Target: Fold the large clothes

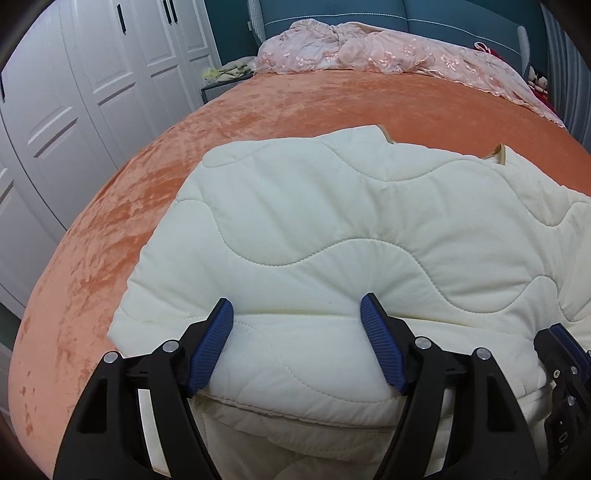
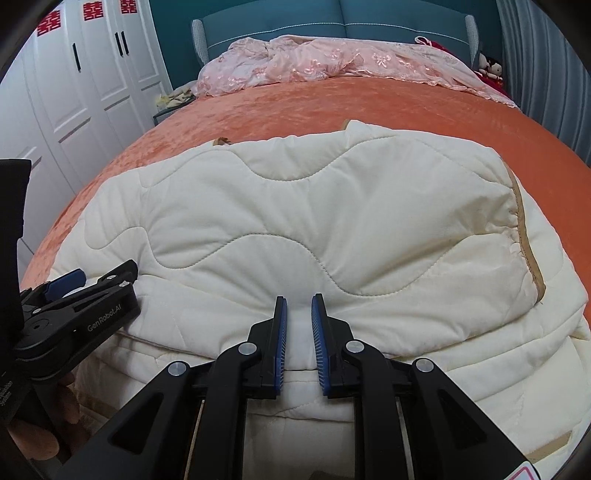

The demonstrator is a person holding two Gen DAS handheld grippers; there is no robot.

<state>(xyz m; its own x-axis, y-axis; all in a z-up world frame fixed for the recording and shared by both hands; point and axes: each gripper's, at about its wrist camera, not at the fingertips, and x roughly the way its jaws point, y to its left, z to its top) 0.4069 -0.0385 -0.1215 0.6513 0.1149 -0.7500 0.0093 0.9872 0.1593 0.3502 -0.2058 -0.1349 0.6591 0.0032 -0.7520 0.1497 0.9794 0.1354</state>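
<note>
A large cream quilted garment with tan trim lies folded over itself on the orange bed cover; it also fills the right wrist view. My left gripper is open, its blue pads wide apart over the near folded edge. My right gripper is nearly closed, pinching a small ridge of the cream fabric at the near edge. The left gripper also shows at the left of the right wrist view, and the right gripper's side shows at the right of the left wrist view.
A crumpled pink embroidered quilt lies at the head of the bed by a teal headboard. White wardrobe doors stand to the left. A bedside table holds clutter. Grey curtains hang at right.
</note>
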